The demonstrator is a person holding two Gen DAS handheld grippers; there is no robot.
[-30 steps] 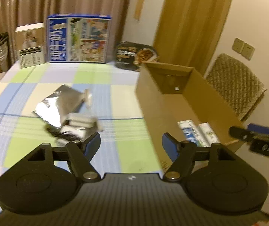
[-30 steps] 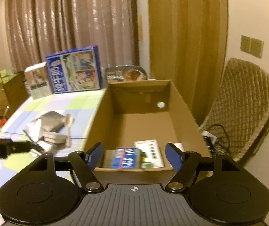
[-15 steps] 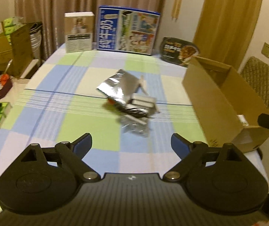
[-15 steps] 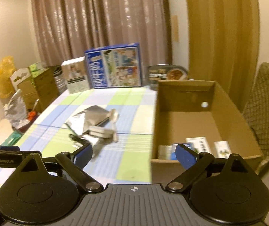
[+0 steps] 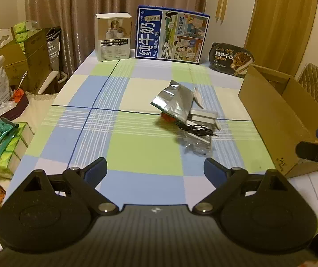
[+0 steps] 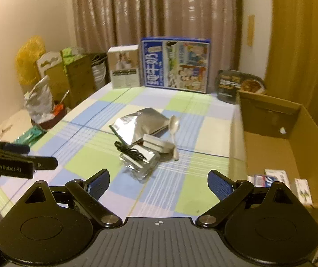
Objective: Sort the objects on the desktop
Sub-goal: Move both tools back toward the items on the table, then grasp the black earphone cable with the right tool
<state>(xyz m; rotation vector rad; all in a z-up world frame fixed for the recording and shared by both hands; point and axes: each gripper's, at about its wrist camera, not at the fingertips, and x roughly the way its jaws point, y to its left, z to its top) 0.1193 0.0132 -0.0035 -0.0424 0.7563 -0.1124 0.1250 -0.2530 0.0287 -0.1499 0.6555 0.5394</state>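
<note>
Table (image 5: 136,151) with a checked cloth carries everything. Carton (image 6: 292,142) stands open at its right edge, small packets (image 6: 276,176) lying inside. Blue milk box (image 5: 172,34) stands at the far end. Mid-table lies a pile: foil pouch (image 6: 141,123), flat white box (image 6: 156,143), spoon (image 6: 175,133), black cable (image 6: 130,152). Left gripper (image 5: 155,168) and right gripper (image 6: 158,181) hover near it, jaws spread wide, holding nothing.

Both claws (image 5: 155,170) apparently farther back.
</note>
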